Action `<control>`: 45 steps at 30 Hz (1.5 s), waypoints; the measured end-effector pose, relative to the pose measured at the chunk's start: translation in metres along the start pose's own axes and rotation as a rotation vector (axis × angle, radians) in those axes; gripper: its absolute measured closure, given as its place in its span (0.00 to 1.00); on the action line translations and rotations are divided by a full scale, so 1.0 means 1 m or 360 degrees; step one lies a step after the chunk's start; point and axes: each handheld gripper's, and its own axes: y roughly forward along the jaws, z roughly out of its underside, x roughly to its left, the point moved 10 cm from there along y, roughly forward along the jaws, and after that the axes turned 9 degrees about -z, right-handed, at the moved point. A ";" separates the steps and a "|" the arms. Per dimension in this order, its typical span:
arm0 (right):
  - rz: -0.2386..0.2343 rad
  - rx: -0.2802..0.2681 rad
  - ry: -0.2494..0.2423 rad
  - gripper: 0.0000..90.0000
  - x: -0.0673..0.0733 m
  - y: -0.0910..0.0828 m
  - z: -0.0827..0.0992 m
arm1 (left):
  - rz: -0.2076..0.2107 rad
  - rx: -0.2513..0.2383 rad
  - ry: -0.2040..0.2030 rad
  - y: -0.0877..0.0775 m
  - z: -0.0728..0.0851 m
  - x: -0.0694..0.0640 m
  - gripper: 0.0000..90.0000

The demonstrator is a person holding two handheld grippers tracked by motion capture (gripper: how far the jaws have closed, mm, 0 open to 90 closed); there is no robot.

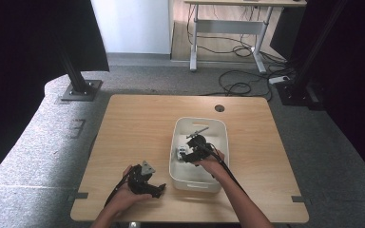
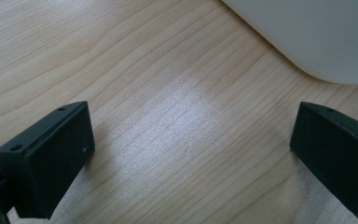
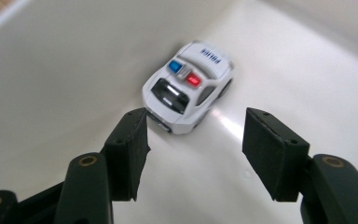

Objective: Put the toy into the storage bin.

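A white toy police car [image 3: 189,91] with a blue and a red roof light sits on the floor of a white bin [image 1: 179,130]. The high view catches the car [image 1: 181,153] near the bin's left wall. My right gripper [image 3: 195,147] reaches into the bin, open, its jaws just short of the car and apart from it; from above it [image 1: 190,151] hangs over the bin's middle. My left gripper [image 2: 191,144] rests low over the bare wood, open wide with nothing between its jaws. In the high view it [image 1: 160,189] lies at the table's front left, pointing toward the bin.
The bin's rounded corner [image 2: 317,37] lies just ahead of the left gripper. The wooden table [image 1: 133,123] has a round cable hole [image 1: 219,108] at the back. A desk [image 1: 228,23] and floor cables [image 1: 240,85] lie beyond the table.
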 end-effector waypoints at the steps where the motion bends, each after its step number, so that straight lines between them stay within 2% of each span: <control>1: 0.0000 -0.0022 -0.0008 0.45 -0.001 -0.004 -0.001 | 0.0000 0.0000 0.0000 0.000 0.000 0.000 0.00; 4: -0.0001 -0.0091 -0.0051 0.44 -0.002 -0.018 -0.002 | 0.0001 0.0001 0.0000 0.000 0.000 0.000 0.00; 14: -0.0030 -0.0285 -0.0053 0.45 -0.005 -0.056 -0.001 | -0.0005 0.0002 -0.0001 0.000 0.000 0.000 0.00; 24: -0.0047 -0.0391 -0.0075 0.45 -0.007 -0.086 0.009 | -0.0005 0.0003 -0.0003 0.000 0.000 0.000 0.00; 35: -0.0010 -0.0546 -0.0023 0.45 -0.028 -0.118 0.028 | -0.0006 0.0003 -0.0005 0.000 0.000 0.000 0.00; 45: 0.0055 -0.0611 0.0006 0.45 -0.047 -0.141 0.054 | -0.0006 0.0004 -0.0009 0.000 0.000 0.000 0.00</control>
